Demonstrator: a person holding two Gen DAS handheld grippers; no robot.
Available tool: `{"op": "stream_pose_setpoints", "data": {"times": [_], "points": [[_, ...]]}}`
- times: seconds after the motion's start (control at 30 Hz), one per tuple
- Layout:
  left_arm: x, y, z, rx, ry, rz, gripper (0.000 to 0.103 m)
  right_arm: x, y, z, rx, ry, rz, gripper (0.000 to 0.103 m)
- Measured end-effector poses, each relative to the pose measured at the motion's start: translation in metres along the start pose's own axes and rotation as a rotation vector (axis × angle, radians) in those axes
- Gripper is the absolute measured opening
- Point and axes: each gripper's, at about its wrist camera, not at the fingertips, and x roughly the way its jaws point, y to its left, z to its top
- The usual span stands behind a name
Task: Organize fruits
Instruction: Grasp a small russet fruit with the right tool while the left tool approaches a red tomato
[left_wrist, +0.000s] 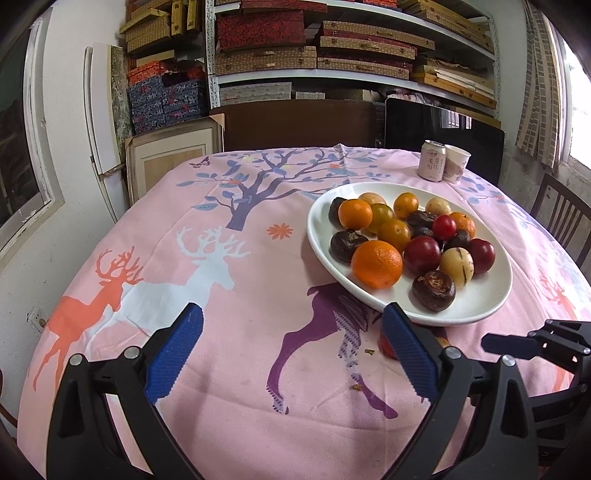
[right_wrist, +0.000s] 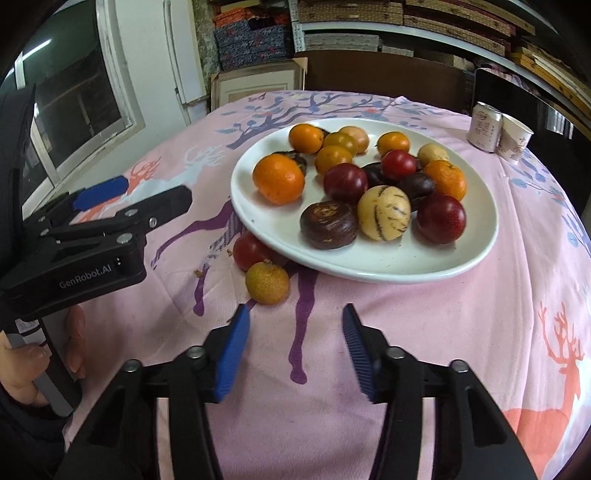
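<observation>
Two fruits are left off the white plate (right_wrist: 369, 271): a small yellow-brown rough-skinned fruit (right_wrist: 266, 282), possibly a loquat or longan, and a red tomato-like fruit (right_wrist: 251, 251) just behind it, tucked against the plate's near rim. Both are seen on the pink deer-print cloth of the desk (right_wrist: 443, 332). The rest of the fruit is gathered on the plate: tangerines (right_wrist: 279, 179), red plums (right_wrist: 441, 218), a striped pale melon-like fruit (right_wrist: 384, 213) and dark brown water-chestnut-like pieces (right_wrist: 328, 224).

The right claw (right_wrist: 295, 334) is held just short of the yellow-brown fruit, slightly to its right, with its blue pads parted moderately and nothing between them. The left claw (left_wrist: 291, 332) is spread wide and is empty as well; in its own view only an edge of the red fruit (left_wrist: 387, 346) is seen behind its right finger.

The step in hand is judged to be the pick-up of the yellow-brown fruit. For this to be done well, the right claw should be shifted a little to the left and forward until the fruit is centred between the pads, and the pads should be lowered close to the cloth before closing. A gentle squeeze is advised, since the fruit is small and round and could be rolled away or bruised. Care is needed so that the red fruit is not pushed under the plate rim. A can (right_wrist: 484, 127) and a paper cup (right_wrist: 513, 142) are kept well apart at the far edge.
</observation>
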Motion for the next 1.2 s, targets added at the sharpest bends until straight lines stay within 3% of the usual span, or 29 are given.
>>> {"op": "stream_pose_setpoints", "data": {"times": [0.23,0.37,0.97,1.07,1.2], "points": [[0.000,0.000,0.000,-0.002,0.001,0.000,0.096,0.010,0.010,0.008,-0.018,0.015,0.020,0.045],[0.000,0.000,0.000,-0.003,0.003,-0.001,0.096,0.021,0.014,0.016,-0.025,0.030,0.031,0.035],[0.002,-0.002,-0.002,-0.001,0.008,-0.004,0.096,0.033,0.020,0.024,-0.033,0.048,0.006,0.035],[0.002,-0.002,-0.002,-0.003,0.008,-0.004,0.096,0.033,0.019,0.024,-0.027,0.045,0.003,0.029],[0.003,-0.003,-0.003,-0.003,0.010,-0.006,0.096,0.031,0.016,0.024,-0.014,0.040,0.017,0.029]]}}
